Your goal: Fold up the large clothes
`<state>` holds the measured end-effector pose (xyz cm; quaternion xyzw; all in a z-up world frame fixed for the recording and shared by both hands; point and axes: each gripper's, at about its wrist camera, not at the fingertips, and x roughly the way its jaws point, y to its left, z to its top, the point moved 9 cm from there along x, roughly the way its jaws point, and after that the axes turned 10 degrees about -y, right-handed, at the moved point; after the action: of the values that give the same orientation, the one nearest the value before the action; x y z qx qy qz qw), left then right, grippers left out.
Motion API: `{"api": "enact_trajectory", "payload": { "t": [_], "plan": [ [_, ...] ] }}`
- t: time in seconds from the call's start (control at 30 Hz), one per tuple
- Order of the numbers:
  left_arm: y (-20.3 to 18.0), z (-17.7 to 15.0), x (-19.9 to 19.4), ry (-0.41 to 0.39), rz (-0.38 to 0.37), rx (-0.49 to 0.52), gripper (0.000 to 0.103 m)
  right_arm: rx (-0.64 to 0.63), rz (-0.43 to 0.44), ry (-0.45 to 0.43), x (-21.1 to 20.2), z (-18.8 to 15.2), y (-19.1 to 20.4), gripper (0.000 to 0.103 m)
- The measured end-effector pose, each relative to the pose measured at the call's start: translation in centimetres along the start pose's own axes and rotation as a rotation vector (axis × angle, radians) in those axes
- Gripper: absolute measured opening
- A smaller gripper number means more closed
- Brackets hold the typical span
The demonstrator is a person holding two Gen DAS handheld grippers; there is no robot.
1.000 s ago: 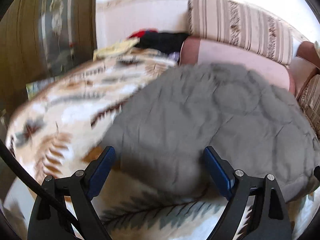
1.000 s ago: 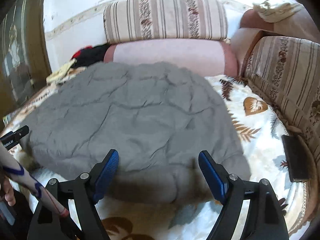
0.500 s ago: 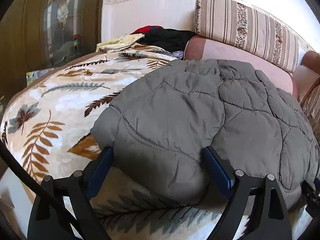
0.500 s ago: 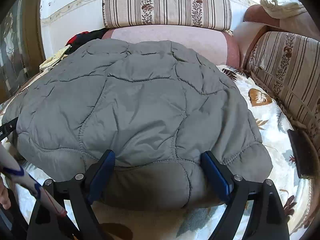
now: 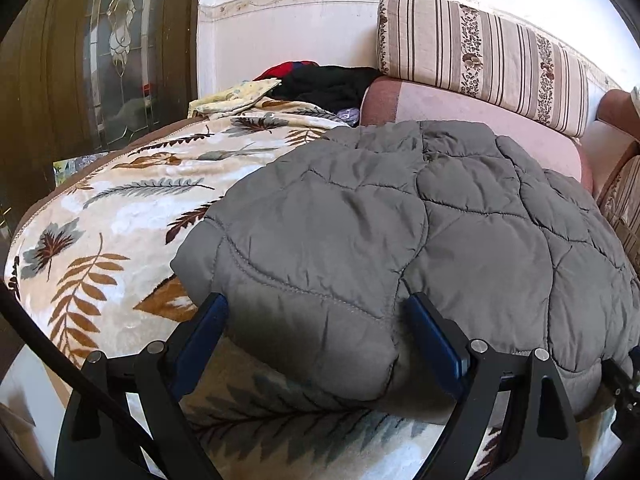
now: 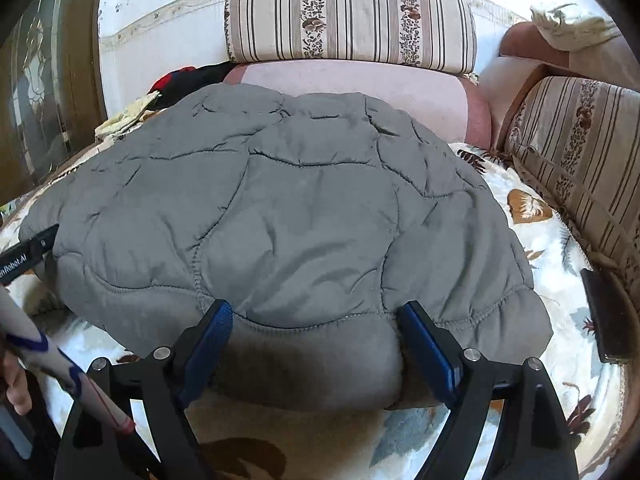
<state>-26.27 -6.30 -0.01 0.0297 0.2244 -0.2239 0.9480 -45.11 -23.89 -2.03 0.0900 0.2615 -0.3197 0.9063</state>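
Both grippers spread wide astride grey quilted jacket [image 5: 420, 240] hem, left gripper [image 5: 316, 320], right gripper [image 6: 316, 322], right wrist alone shows dark phone [image 6: 604, 316] at 3 o'clock, left wrist alone shows glazed door [image 5: 116, 52] at 10 o'clock

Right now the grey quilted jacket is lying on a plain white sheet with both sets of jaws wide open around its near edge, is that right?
Not quite: the grey quilted jacket lies on a cream blanket printed with leaves, not a plain white sheet, as the left wrist view shows. The rest holds: the jaws of the left gripper and the right gripper stand wide open around its near edge.
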Motion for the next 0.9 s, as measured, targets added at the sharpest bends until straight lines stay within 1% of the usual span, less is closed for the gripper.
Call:
{"api": "enact_trajectory", "payload": {
  "t": [0.2, 0.33, 0.47, 0.6, 0.63, 0.73, 0.8, 0.83, 0.9],
  "plan": [
    [-0.4, 0.1, 0.5, 0.019, 0.011, 0.038, 0.090, 0.011, -0.003, 0.045, 0.8, 0.0, -0.2, 0.092],
    [-0.7, 0.2, 0.9, 0.019, 0.019, 0.052, 0.090, 0.015, 0.009, 0.056, 0.5, -0.2, -0.2, 0.092],
    [-1.0, 0.4, 1.4, 0.009, 0.041, 0.047, 0.091, -0.013, 0.012, 0.057, 0.1, -0.5, -0.2, 0.092],
    [-1.3, 0.6, 1.5, 0.005, 0.061, 0.044, 0.092, -0.046, 0.015, 0.073, -1.0, -1.6, -0.3, 0.092],
    [-1.2, 0.6, 1.5, 0.006, 0.063, 0.029, 0.092, -0.047, 0.017, 0.076, -1.4, -2.0, -0.2, 0.092],
    [-1.2, 0.4, 1.3, 0.011, 0.080, -0.012, 0.092, -0.037, 0.029, 0.094, -2.7, -3.6, -0.6, 0.092],
    [-1.3, 0.5, 1.2, 0.012, 0.076, -0.011, 0.092, -0.015, 0.037, 0.128, -3.2, -4.7, -1.2, 0.091],
    [-1.2, 0.5, 1.2, 0.019, 0.072, -0.010, 0.092, 0.003, 0.033, 0.129, -3.3, -4.6, -1.6, 0.088],
    [-0.9, 0.5, 0.8, 0.035, 0.052, -0.024, 0.092, 0.059, 0.041, 0.099, -3.4, -3.2, -2.0, 0.087]
  ]
}}
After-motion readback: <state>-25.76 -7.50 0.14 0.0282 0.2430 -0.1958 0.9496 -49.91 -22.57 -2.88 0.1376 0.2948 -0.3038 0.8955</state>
